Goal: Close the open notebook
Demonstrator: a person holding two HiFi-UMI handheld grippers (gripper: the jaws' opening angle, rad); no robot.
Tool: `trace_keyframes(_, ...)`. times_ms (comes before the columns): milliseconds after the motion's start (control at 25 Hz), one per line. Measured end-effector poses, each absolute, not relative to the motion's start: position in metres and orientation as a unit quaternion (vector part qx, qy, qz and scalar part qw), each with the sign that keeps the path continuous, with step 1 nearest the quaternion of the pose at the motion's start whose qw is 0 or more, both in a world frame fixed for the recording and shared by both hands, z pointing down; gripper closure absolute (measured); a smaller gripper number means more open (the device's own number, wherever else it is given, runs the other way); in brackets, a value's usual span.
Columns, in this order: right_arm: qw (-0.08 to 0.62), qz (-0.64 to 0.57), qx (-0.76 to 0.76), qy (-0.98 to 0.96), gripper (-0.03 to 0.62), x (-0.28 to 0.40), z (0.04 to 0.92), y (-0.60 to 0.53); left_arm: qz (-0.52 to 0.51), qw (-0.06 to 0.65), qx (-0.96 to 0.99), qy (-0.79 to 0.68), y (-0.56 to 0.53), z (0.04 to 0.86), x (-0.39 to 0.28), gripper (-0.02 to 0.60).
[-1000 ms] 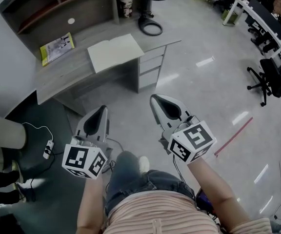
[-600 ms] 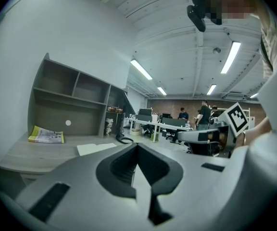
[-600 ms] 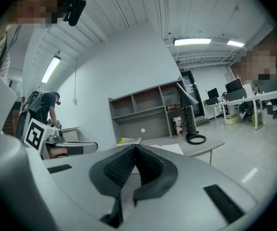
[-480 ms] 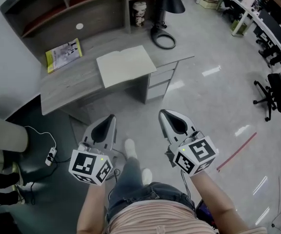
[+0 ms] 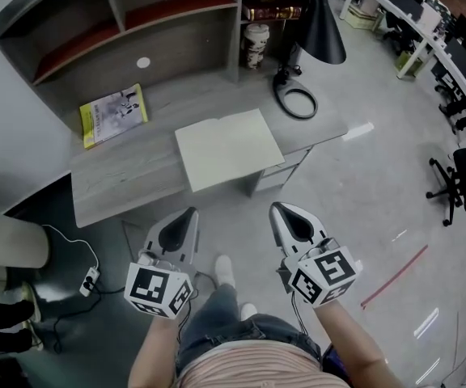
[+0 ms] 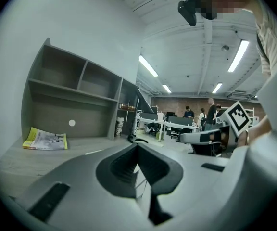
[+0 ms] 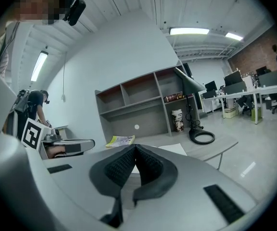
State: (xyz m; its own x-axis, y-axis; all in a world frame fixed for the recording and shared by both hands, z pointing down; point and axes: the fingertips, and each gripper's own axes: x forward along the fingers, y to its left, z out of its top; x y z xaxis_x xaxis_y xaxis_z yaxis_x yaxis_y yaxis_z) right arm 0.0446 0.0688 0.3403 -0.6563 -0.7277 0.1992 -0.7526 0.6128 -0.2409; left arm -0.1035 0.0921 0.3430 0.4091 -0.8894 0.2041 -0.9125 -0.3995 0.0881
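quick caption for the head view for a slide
Open notebook on a grey desk, with the left gripper and right gripper held short of it, jaws shut and empty.

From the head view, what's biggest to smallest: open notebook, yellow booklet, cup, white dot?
Largest to smallest, as they look:
1. open notebook
2. yellow booklet
3. cup
4. white dot
The cup stands farther back, but the differences are clear.

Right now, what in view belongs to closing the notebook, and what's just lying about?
Job in hand:
- open notebook, flat on the desk
- left claw and right claw, both shut and empty, short of the desk

Lying about:
- yellow magazine
- black desk lamp
- patterned cup
- books on the shelf
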Motion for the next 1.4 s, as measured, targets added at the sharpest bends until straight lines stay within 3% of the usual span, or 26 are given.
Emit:
trace_keyframes(520, 0.070, 0.171, 0.431, -0.883, 0.586, 0.006, 0.360, -0.007, 0.072, 0.124, 0.850, -0.507, 0.015, 0.364, -0.129, 0.571)
trace_keyframes(1400, 0.121, 0.190, 0.433, -0.873, 0.586, -0.002, 0.396, -0.066, 0.107, 0.210, 0.821, -0.520, -0.038, 0.419, -0.148, 0.571)
